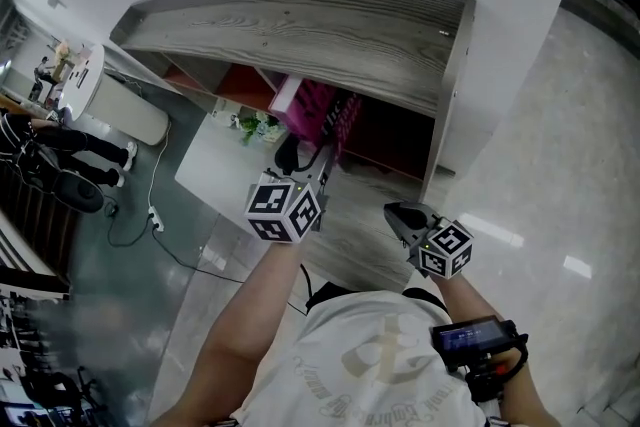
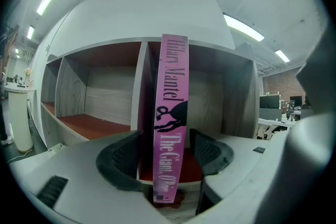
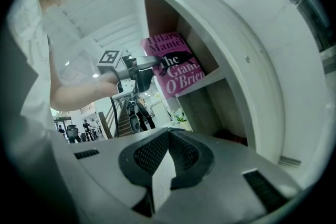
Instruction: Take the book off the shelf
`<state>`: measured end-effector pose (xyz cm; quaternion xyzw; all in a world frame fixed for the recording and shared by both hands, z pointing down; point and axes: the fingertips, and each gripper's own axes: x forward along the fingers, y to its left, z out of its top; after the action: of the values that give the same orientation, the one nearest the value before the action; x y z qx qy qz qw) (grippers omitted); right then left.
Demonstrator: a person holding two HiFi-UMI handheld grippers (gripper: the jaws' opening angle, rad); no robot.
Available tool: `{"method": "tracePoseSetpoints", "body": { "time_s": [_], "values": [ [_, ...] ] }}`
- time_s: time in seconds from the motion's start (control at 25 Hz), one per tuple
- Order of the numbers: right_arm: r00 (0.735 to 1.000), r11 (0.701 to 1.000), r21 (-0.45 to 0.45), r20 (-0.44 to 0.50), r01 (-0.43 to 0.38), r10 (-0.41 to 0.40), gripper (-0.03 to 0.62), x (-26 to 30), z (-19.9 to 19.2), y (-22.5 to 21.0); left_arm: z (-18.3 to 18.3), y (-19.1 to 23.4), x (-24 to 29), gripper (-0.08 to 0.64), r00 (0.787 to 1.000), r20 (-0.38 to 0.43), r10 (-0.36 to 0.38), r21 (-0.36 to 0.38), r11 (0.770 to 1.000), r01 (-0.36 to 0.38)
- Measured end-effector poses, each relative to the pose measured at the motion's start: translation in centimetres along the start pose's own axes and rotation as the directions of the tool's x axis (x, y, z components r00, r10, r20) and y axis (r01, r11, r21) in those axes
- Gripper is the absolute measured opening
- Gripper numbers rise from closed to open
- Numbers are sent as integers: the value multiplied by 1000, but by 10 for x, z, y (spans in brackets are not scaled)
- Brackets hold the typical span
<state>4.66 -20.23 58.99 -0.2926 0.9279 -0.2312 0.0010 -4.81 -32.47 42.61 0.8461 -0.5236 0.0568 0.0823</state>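
Observation:
A pink book point(image 2: 170, 102) stands upright at the front edge of the grey wooden shelf point(image 1: 300, 25), its spine facing me and sticking partly out of a compartment. My left gripper point(image 2: 167, 145) is open wide around the lower spine. A narrow gap shows between each pad and the book. In the head view the left gripper point(image 1: 303, 158) reaches under the shelf top to the book point(image 1: 320, 110). The right gripper view shows the book point(image 3: 176, 63) with the left gripper point(image 3: 140, 72) at its spine. My right gripper point(image 3: 168, 136) hangs back, its jaws closed together and away from the book.
The shelf has red-brown boards point(image 2: 89, 124) and upright dividers point(image 2: 140, 92); the left compartment holds nothing I can see. A white low table point(image 1: 215, 170) with a small plant point(image 1: 255, 127) stands left of the shelf. A cable point(image 1: 150, 215) trails on the floor. People stand far left.

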Motion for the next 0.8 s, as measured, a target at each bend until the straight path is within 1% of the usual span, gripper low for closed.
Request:
{"method": "tracePoseSetpoints", "body": {
  "time_s": [0.24,0.28,0.32,0.72,0.8],
  "values": [
    [1000,1000,9,4,13,-13,5,-2,-1,-4,2,-3,12,285,1000,6,-1,14,1000,1],
    [1000,1000,11,5,14,-14,5,-2,-1,-5,3,-2,14,261,1000,7,3,15,1000,-3],
    [1000,1000,13,4,16,-16,5,-2,-2,-5,3,-1,16,256,1000,7,7,14,1000,-7],
    [1000,999,35,1,28,-28,5,-4,-5,-10,6,1,32,256,1000,3,9,0,1000,-9],
    [1000,999,36,1,30,-30,5,-4,-5,-10,7,1,33,247,1000,5,13,-1,1000,-13]
  ]
}}
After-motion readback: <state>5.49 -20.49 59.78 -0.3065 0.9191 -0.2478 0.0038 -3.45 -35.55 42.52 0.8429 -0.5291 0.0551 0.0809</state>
